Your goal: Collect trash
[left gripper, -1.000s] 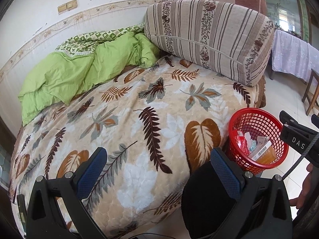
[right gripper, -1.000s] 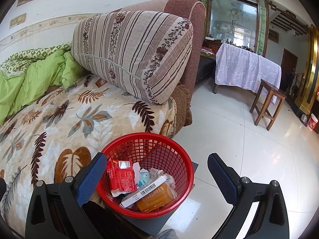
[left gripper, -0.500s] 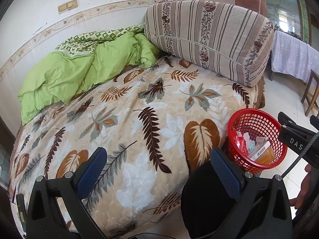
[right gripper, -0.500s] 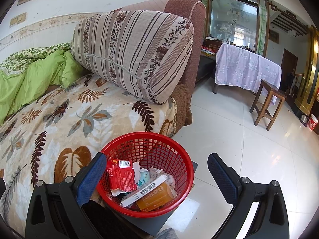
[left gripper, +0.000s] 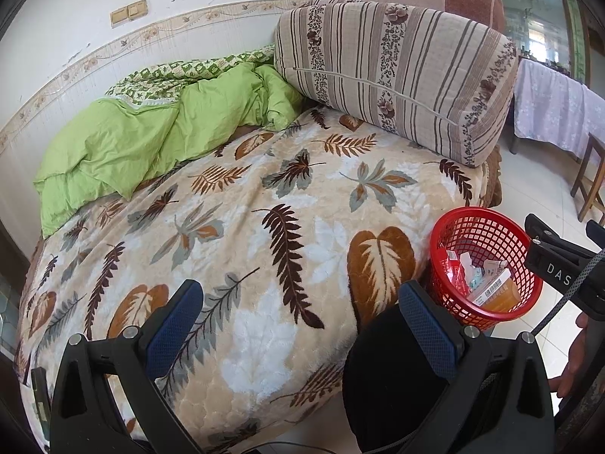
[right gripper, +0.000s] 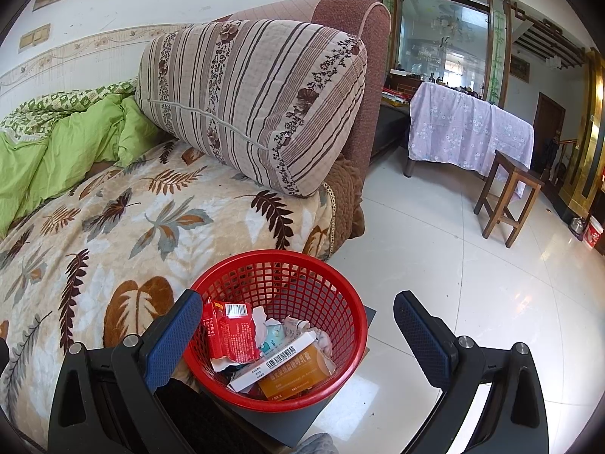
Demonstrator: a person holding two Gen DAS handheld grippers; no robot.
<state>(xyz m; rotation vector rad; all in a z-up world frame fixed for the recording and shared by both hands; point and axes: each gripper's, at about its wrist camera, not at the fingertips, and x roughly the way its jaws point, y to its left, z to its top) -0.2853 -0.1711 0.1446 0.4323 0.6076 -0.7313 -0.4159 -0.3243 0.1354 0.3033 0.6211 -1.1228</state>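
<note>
A red mesh basket (right gripper: 280,276) stands on a dark board on the floor beside the bed; it also shows at the right of the left wrist view as the basket (left gripper: 487,234). Inside lie a red carton (right gripper: 230,333), an orange box (right gripper: 298,372), a white barcoded box and crumpled paper. My right gripper (right gripper: 298,325) hangs open just above and in front of the basket, holding nothing. My left gripper (left gripper: 302,314) is open over the leaf-patterned blanket (left gripper: 245,227), also with nothing between its fingers. The right gripper's body (left gripper: 559,265) shows at the right edge there.
A striped bolster pillow (left gripper: 397,75) and a green quilt (left gripper: 151,132) lie on the bed. A black cushion-like object (left gripper: 382,378) sits below the left gripper. White tiled floor, a wooden stool (right gripper: 506,193) and a cloth-covered table (right gripper: 469,128) lie to the right.
Almost nothing differs; the views drift only slightly and both grippers stay open and empty.
</note>
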